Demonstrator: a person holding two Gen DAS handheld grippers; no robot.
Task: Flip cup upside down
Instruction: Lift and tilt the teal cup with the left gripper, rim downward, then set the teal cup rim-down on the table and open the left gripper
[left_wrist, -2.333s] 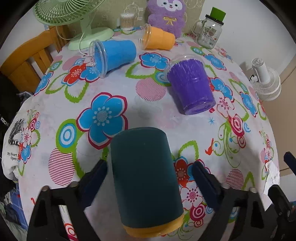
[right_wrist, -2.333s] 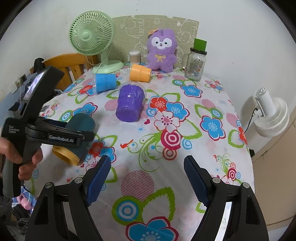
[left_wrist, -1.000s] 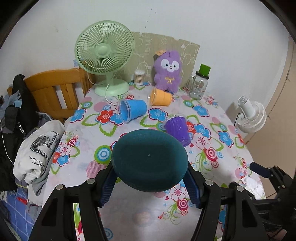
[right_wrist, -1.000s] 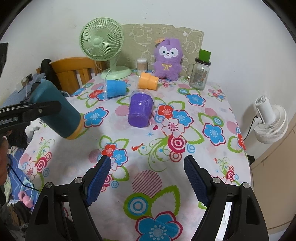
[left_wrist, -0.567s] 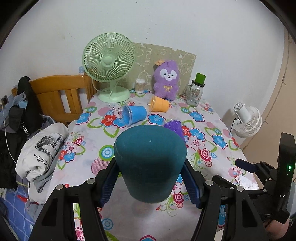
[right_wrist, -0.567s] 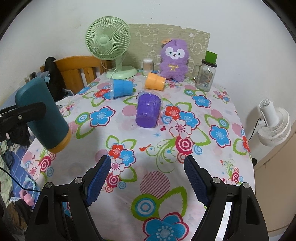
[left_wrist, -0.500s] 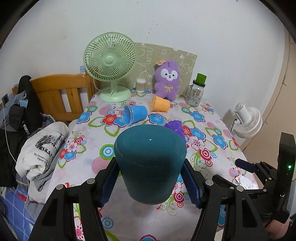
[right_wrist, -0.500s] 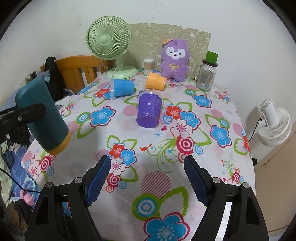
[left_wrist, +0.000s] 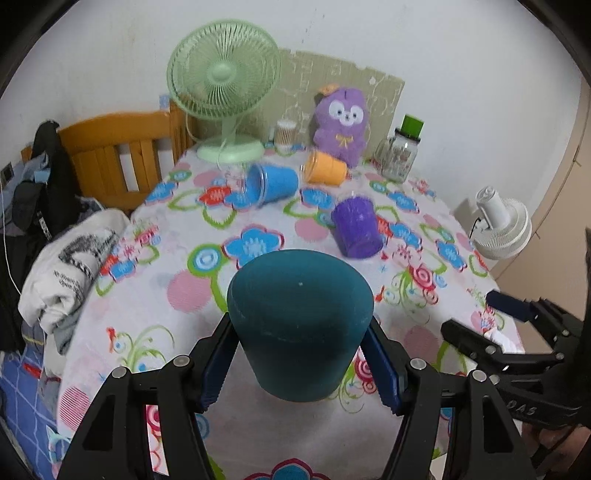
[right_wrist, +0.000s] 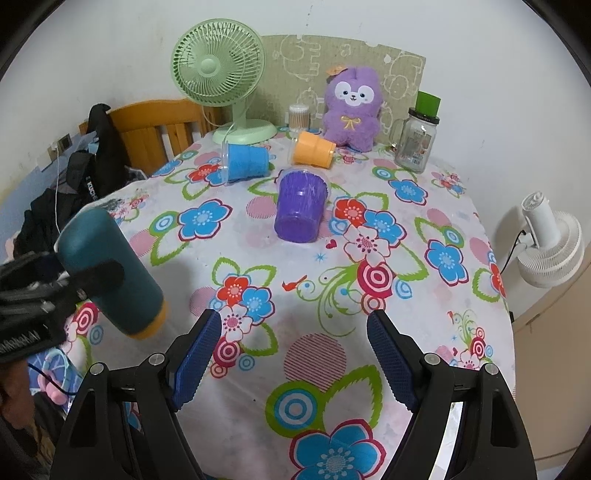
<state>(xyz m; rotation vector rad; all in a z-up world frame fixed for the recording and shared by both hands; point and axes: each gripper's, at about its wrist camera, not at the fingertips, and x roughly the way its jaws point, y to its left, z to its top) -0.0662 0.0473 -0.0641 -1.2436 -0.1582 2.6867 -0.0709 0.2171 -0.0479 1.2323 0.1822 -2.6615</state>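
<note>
My left gripper is shut on a dark teal cup with a yellow rim. It holds the cup upside down, base up and tilted, just above the floral table. In the right wrist view the teal cup hangs at the left, yellow rim down, over the table's left edge, with the left gripper around it. My right gripper is open and empty over the table's near side; it also shows in the left wrist view at the right edge.
A purple cup, a blue cup and an orange cup lie on their sides on the floral tablecloth. A green fan, a purple plush and a glass jar stand at the back. A wooden chair is at the left.
My left gripper lifted the teal cup off the table, turned it base up and has now lowered it closer to the tablecloth. The right gripper stayed open.
</note>
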